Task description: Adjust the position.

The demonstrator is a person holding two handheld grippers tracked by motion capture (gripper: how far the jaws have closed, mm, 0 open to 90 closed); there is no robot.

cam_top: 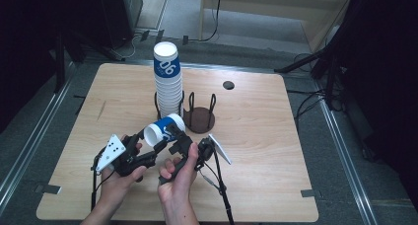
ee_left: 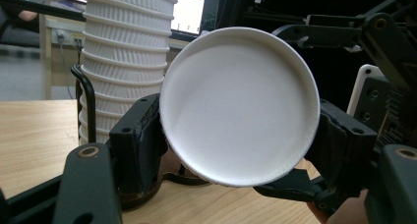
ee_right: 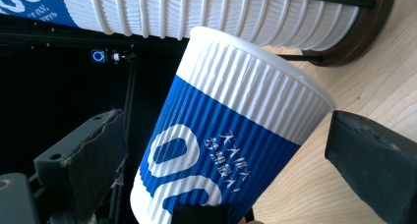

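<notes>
A ribbed paper cup (cam_top: 165,129), blue with a white band, lies on its side in the air between both grippers, in front of the tall cup stack (cam_top: 167,82). My left gripper (cam_top: 150,147) is shut on it. In the left gripper view the cup's round white end (ee_left: 238,111) faces the camera, with a black pad (ee_left: 140,140) pressed on each side. My right gripper (cam_top: 178,140) stands open around the cup's wall (ee_right: 221,150). In its view, small gaps show between the cup and the pads (ee_right: 93,155).
The stack (ee_left: 125,62) stands in a black wire holder on the wooden table (cam_top: 256,136). A second, empty holder (cam_top: 199,117) with a brown base sits just to its right. A cable (cam_top: 222,190) trails from the right gripper to the table's front edge.
</notes>
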